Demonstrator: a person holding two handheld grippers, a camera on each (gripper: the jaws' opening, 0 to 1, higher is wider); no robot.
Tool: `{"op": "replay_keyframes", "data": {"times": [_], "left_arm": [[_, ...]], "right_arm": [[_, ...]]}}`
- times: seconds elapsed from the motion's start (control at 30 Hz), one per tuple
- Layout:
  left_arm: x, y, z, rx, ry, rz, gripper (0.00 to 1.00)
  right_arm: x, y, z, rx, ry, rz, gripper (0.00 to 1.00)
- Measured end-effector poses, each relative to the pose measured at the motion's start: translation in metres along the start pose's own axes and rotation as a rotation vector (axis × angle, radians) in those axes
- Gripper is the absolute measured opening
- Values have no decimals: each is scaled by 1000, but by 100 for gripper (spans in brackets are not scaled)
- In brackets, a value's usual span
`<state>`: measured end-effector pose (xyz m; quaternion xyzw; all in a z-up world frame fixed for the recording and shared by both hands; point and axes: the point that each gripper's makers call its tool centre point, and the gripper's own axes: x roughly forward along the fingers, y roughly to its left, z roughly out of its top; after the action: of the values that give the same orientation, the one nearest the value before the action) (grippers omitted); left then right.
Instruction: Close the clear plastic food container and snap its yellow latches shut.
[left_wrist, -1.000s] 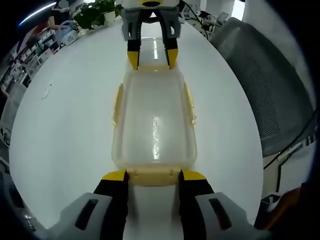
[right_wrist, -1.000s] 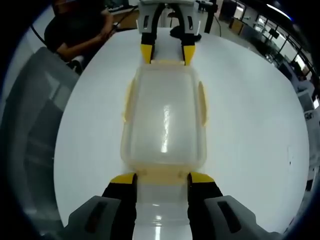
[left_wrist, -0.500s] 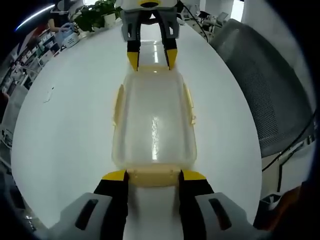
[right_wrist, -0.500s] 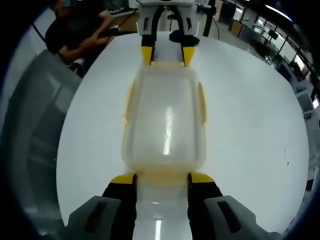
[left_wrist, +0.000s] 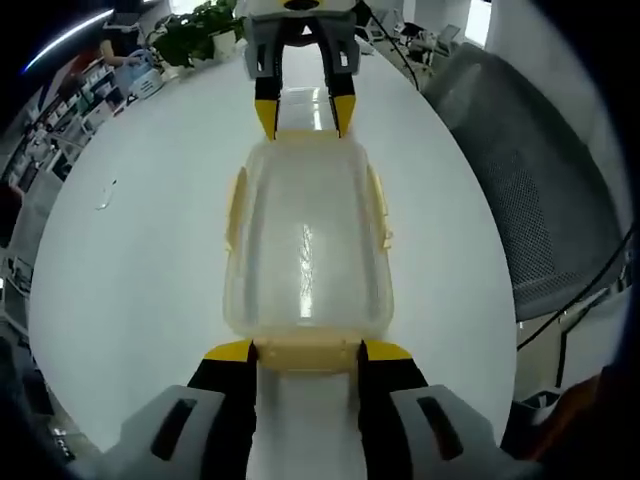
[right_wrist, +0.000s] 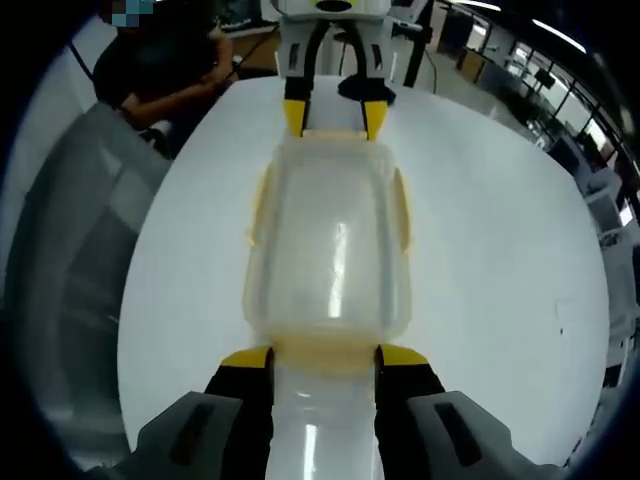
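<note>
Clear food container (left_wrist: 306, 255) flat on white table (left_wrist: 130, 270), lid on. Long axis running straight from one gripper to the other.

Left gripper (left_wrist: 304, 350) at the near short end of the container in left gripper view; jaws spread wide, yellow tips flanking the end latch (left_wrist: 305, 352) on either side. Tips appear to touch or sit just beside the latch corners; actual contact hard to judge. Nothing clamped between the jaws.

Right gripper (right_wrist: 324, 356) mirrored at the opposite short end, jaws likewise parted, straddling that end's latch (right_wrist: 325, 352). Seen too from the left gripper view at the far end (left_wrist: 303, 112), tips just at the container's far rim.

Side latches along the two long edges: one (left_wrist: 234, 210) on one flank, one (left_wrist: 378, 208) on the other. Both standing slightly off the wall, probably not snapped down; not certain.

Key relation: container lies dead ahead of each gripper, centred between both, neither nearer than the other. End latches directly under each pair of tips, so likely next call is a press down or inward on those end tabs. Side latches sit midway along the container, well off each gripper's line, needing a shift round to the flanks.

Mesh office chair (left_wrist: 520, 170) beside the table. Seated person (right_wrist: 160, 65) beyond the container's far end in right gripper view.
</note>
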<state>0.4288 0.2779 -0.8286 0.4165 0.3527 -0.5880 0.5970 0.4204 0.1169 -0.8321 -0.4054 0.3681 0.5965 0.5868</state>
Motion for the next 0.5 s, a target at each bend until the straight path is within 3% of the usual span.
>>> {"op": "replay_keyframes", "data": {"times": [0.5], "left_arm": [[-12, 3, 25, 14, 0, 19, 39]], "right_arm": [[-26, 0, -7, -4, -6, -10, 38]]}}
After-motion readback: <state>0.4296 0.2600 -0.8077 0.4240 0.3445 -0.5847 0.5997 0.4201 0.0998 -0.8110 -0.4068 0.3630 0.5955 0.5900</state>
